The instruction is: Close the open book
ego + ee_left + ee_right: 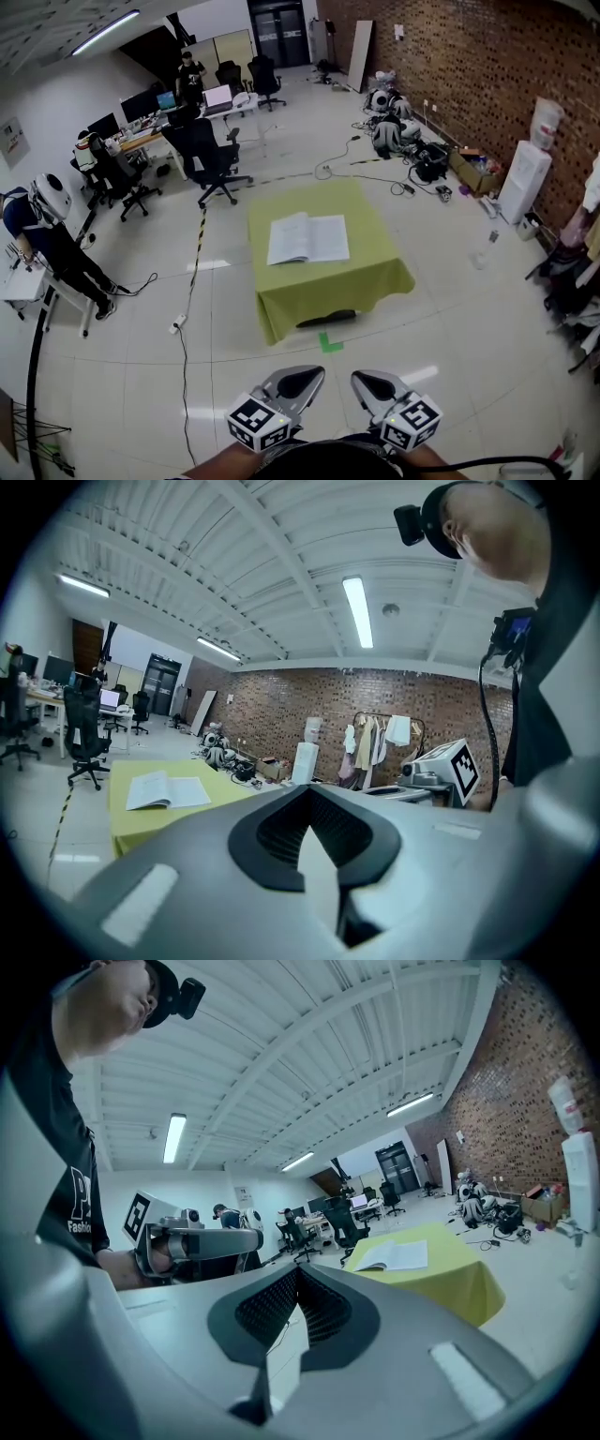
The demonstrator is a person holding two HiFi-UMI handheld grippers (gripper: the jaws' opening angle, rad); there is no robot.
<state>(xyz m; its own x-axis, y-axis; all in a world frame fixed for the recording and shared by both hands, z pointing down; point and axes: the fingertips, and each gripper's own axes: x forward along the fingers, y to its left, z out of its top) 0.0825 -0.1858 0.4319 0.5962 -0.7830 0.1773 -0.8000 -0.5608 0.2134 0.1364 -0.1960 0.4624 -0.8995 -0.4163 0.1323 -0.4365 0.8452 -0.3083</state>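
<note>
An open book [307, 238] lies flat, pages up, in the middle of a small table under a yellow-green cloth [328, 281]. Both grippers are far short of it, held close to my body at the bottom of the head view. The left gripper [305, 380] and the right gripper [371, 382] point side by side toward the table, each with its jaws together and nothing between them. From the left gripper [311, 791] the book [167, 790] shows far off at the left. From the right gripper [298, 1271] the book [394, 1256] lies ahead to the right.
A green tape mark [330, 342] is on the floor before the table. A cable [183, 347] runs down the floor at left. Office chairs [214, 159], desks and seated people fill the back left. A water dispenser [522, 180] and clutter line the brick wall at right.
</note>
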